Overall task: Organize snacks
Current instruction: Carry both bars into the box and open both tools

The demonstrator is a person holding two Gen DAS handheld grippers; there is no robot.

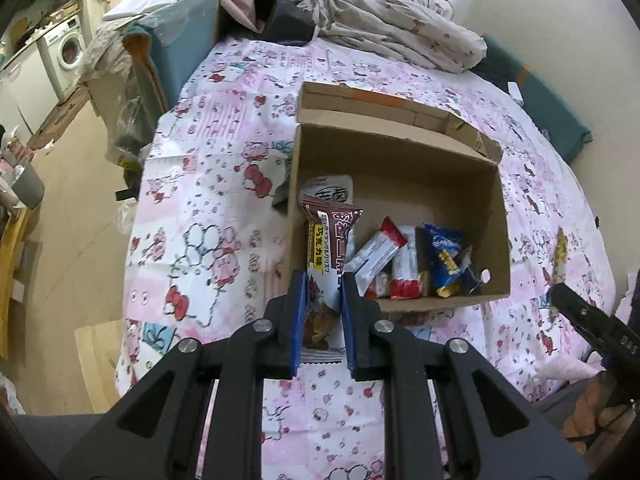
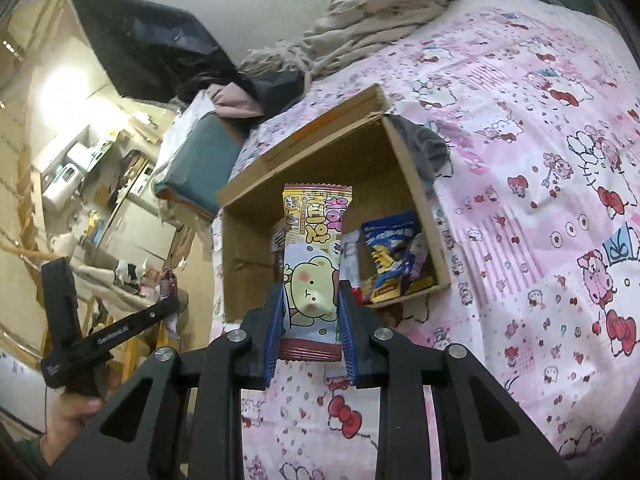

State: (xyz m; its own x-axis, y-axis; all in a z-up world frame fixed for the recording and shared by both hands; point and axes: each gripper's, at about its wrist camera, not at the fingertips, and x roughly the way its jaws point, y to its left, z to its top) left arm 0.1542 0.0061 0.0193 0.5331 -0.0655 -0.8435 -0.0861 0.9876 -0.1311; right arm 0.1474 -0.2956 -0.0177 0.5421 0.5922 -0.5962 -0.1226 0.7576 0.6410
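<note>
Pink cartoon-print bedsheet point(image 1: 224, 208) carries an open cardboard box point(image 1: 505, 240) with several snack packets inside. Left gripper point(image 1: 323, 300) clamps a brown chocolate snack bar point(image 1: 326, 248) over the box's near edge; right gripper point(image 2: 308, 312) clamps a bear-printed snack packet point(image 2: 312, 264) before the box.

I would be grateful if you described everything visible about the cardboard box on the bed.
The cardboard box is plain brown corrugated card, open at the top, with its flaps folded outward at the far side; one flap edge looks torn. It sits on the pink cartoon-print bedsheet. Several snack packets lie inside along its near wall, among them a blue packet and a red-and-white one. Most of its floor is bare. Neither gripper touches it.
</note>
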